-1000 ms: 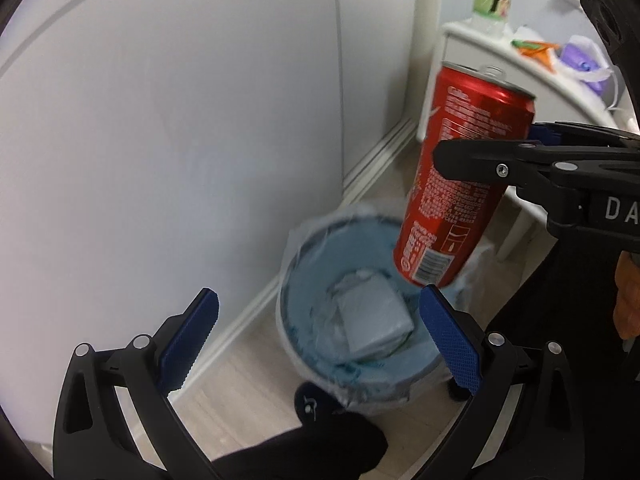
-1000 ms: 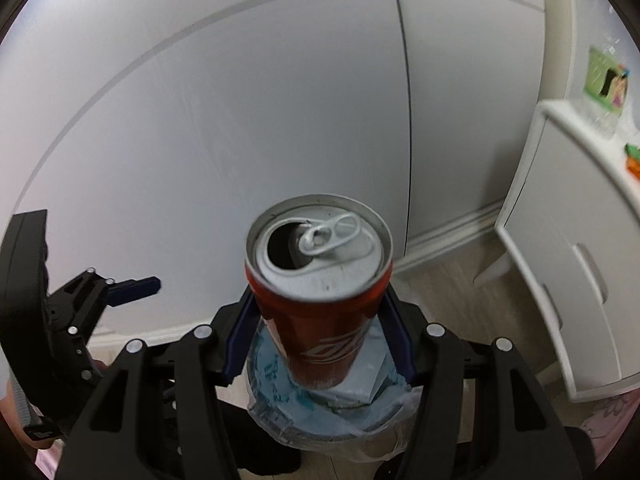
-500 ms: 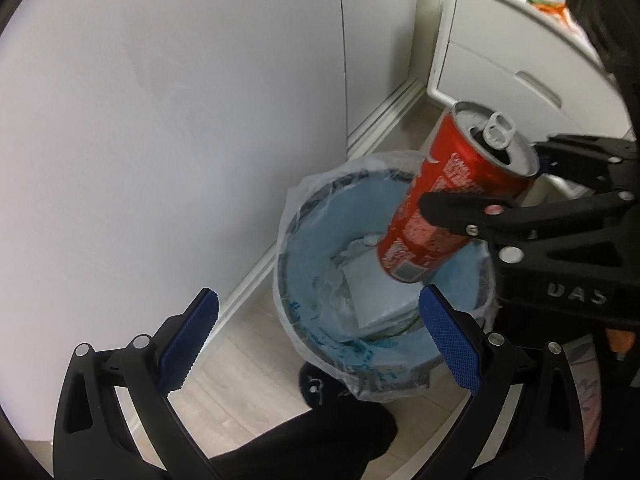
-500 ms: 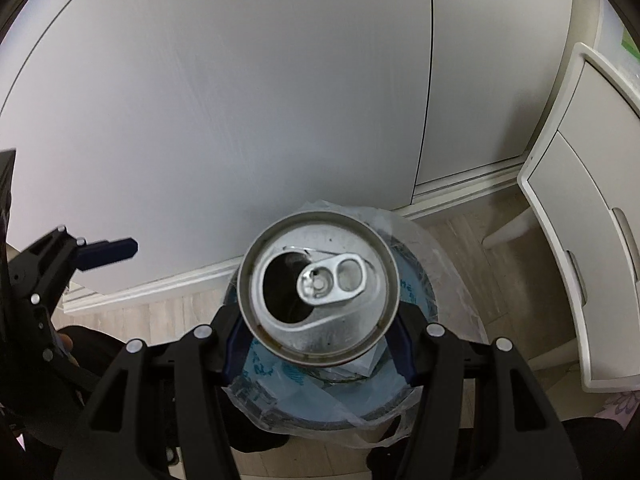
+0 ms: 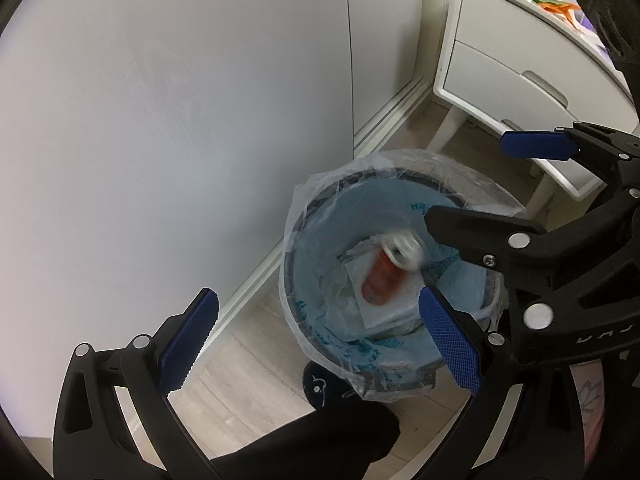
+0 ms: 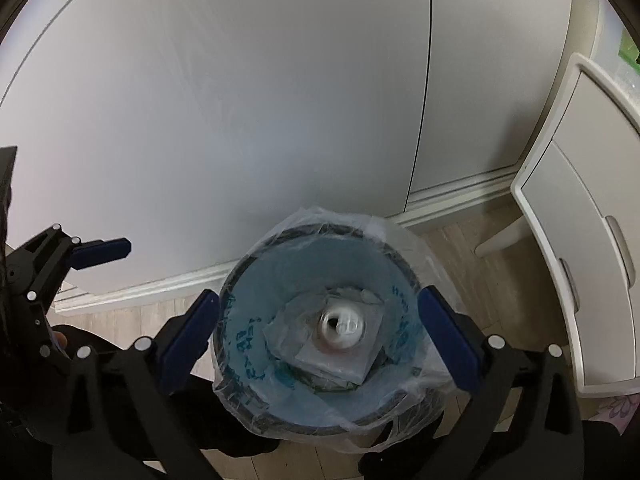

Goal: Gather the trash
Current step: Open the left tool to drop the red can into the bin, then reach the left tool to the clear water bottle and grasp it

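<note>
A red drink can (image 5: 384, 276), blurred by motion, lies inside the round bin (image 5: 320, 344) with its clear plastic liner, on top of a grey flat packet. Seen from the right wrist, the can's silver top (image 6: 342, 326) faces up, deep in the bin (image 6: 320, 264). My right gripper (image 6: 319, 298) hangs over the bin's mouth, its jaws opening wide and its blue pads clear of the can. It also shows at the right of the left wrist view (image 5: 466, 180). My left gripper (image 5: 316, 298) is open and empty beside the bin.
A white two-drawer nightstand (image 5: 512, 76) stands right of the bin, close to its rim. A pale grey cabinet front (image 5: 180, 120) with a white baseboard runs behind. A person's dark-clothed foot (image 5: 320, 432) rests on the wood floor near the bin.
The right gripper's jaws have spread and let go of the red can, which has dropped into the bin. Earlier both grippers sank toward the bin.
</note>
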`<control>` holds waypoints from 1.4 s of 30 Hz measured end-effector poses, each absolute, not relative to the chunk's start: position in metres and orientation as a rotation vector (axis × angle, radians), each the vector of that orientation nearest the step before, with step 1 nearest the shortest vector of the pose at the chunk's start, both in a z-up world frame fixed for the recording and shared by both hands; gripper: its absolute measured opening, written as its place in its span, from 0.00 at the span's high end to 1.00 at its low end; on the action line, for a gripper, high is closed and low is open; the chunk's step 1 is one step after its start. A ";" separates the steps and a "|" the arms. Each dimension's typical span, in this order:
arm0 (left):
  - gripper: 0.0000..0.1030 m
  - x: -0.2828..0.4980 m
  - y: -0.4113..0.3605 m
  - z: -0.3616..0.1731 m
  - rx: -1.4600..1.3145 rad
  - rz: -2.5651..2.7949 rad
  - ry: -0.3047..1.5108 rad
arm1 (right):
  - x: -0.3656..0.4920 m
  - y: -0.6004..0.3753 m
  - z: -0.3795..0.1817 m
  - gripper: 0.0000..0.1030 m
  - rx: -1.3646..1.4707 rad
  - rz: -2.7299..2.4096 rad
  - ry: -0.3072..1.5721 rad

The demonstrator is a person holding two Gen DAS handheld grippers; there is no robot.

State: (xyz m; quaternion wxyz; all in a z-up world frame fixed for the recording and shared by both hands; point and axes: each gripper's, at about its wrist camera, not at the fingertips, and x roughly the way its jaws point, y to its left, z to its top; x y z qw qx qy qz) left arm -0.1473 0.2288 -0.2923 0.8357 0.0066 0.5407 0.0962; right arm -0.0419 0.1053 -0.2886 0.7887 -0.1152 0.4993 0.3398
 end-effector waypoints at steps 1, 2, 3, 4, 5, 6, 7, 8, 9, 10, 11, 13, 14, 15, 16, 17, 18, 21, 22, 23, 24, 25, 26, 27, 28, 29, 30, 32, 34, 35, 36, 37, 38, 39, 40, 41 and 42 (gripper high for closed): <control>0.06 -0.147 0.228 -0.290 0.006 0.202 1.136 | -0.042 0.103 -0.285 0.06 -0.244 0.731 1.065; 0.06 -0.147 0.228 -0.288 -0.002 0.199 1.127 | -0.042 0.101 -0.280 0.06 -0.240 0.728 1.052; 0.06 -0.146 0.227 -0.287 -0.008 0.197 1.120 | -0.042 0.098 -0.278 0.06 -0.238 0.728 1.044; 0.06 -0.146 0.225 -0.284 -0.014 0.195 1.110 | -0.041 0.095 -0.274 0.06 -0.234 0.724 1.030; 0.06 -0.144 0.223 -0.280 -0.020 0.190 1.094 | -0.042 0.092 -0.268 0.06 -0.231 0.719 1.015; 0.06 -0.143 0.221 -0.278 -0.021 0.188 1.086 | -0.042 0.088 -0.261 0.06 -0.228 0.708 0.989; 0.06 -0.142 0.219 -0.275 -0.019 0.185 1.076 | -0.040 0.083 -0.257 0.06 -0.228 0.702 0.974; 0.06 -0.140 0.216 -0.270 -0.015 0.182 1.062 | -0.039 0.080 -0.253 0.06 -0.227 0.694 0.962; 0.06 -0.138 0.213 -0.266 -0.011 0.179 1.050 | -0.038 0.076 -0.247 0.06 -0.225 0.684 0.947; 0.06 -0.137 0.211 -0.263 -0.007 0.176 1.041 | -0.036 0.071 -0.241 0.06 -0.221 0.676 0.934; 0.06 -0.135 0.208 -0.258 -0.002 0.173 1.029 | -0.035 0.067 -0.237 0.06 -0.218 0.668 0.927; 0.06 -0.130 0.202 -0.247 0.009 0.169 1.007 | -0.032 0.059 -0.226 0.06 -0.208 0.647 0.907; 0.06 -0.129 0.200 -0.243 0.011 0.167 0.999 | -0.030 0.055 -0.221 0.06 -0.203 0.641 0.900; 0.06 -0.127 0.197 -0.237 0.013 0.165 0.988 | -0.029 0.050 -0.214 0.06 -0.195 0.631 0.888; 0.06 -0.124 0.194 -0.233 0.015 0.165 0.981 | -0.027 0.046 -0.209 0.06 -0.192 0.626 0.882; 0.06 -0.121 0.190 -0.227 0.017 0.161 0.970 | -0.026 0.042 -0.205 0.06 -0.187 0.619 0.872; 0.06 -0.118 0.188 -0.220 0.018 0.156 0.959 | -0.025 0.037 -0.198 0.06 -0.177 0.610 0.859; 0.06 -0.105 0.178 -0.199 0.023 0.129 0.914 | -0.018 0.022 -0.179 0.06 -0.148 0.578 0.827; 0.06 -0.098 0.172 -0.190 0.024 0.116 0.893 | -0.015 0.016 -0.172 0.06 -0.137 0.566 0.814; 0.06 -0.094 0.167 -0.184 0.023 0.108 0.881 | -0.011 0.007 -0.162 0.06 -0.127 0.551 0.797; 0.06 -0.087 0.160 -0.178 0.021 0.092 0.866 | -0.009 0.000 -0.156 0.06 -0.121 0.540 0.785; 0.06 -0.081 0.154 -0.171 0.020 0.076 0.852 | -0.005 -0.009 -0.147 0.06 -0.114 0.521 0.765; 0.06 -0.073 0.145 -0.162 0.025 0.055 0.834 | 0.001 -0.021 -0.137 0.06 -0.104 0.499 0.744; 0.05 -0.065 0.137 -0.155 0.035 0.039 0.819 | 0.004 -0.030 -0.130 0.06 -0.098 0.487 0.733; 0.05 -0.056 0.127 -0.147 0.049 0.019 0.802 | 0.009 -0.042 -0.122 0.06 -0.089 0.467 0.718; 0.06 -0.049 0.118 -0.141 0.061 0.006 0.790 | 0.014 -0.053 -0.113 0.06 -0.081 0.443 0.704; 0.06 -0.043 0.112 -0.138 0.069 -0.002 0.781 | 0.017 -0.060 -0.109 0.06 -0.076 0.430 0.695; 0.06 -0.028 0.096 -0.125 0.082 -0.030 0.757 | 0.024 -0.079 -0.098 0.06 -0.067 0.397 0.674; 0.06 -0.013 0.083 -0.115 0.094 -0.052 0.738 | 0.032 -0.097 -0.089 0.06 -0.061 0.361 0.655; 0.06 -0.008 0.078 -0.112 0.098 -0.060 0.732 | 0.034 -0.103 -0.087 0.06 -0.058 0.350 0.649; 0.06 0.001 0.071 -0.107 0.103 -0.072 0.724 | 0.035 -0.111 -0.083 0.06 -0.055 0.335 0.643; 0.06 0.010 0.067 -0.104 0.108 -0.082 0.718 | 0.038 -0.118 -0.080 0.06 -0.050 0.321 0.638; 0.06 0.019 0.060 -0.099 0.114 -0.095 0.711 | 0.041 -0.125 -0.077 0.06 -0.045 0.306 0.632; 0.06 0.028 0.053 -0.095 0.122 -0.109 0.705 | 0.043 -0.129 -0.077 0.06 -0.042 0.297 0.629; 0.05 0.034 0.049 -0.093 0.131 -0.116 0.701 | 0.045 -0.136 -0.074 0.06 -0.038 0.285 0.625; 0.05 0.043 0.043 -0.091 0.147 -0.124 0.697 | 0.048 -0.141 -0.072 0.06 -0.034 0.276 0.622; 0.06 0.052 0.036 -0.089 0.162 -0.130 0.692 | 0.048 -0.145 -0.071 0.06 -0.032 0.271 0.619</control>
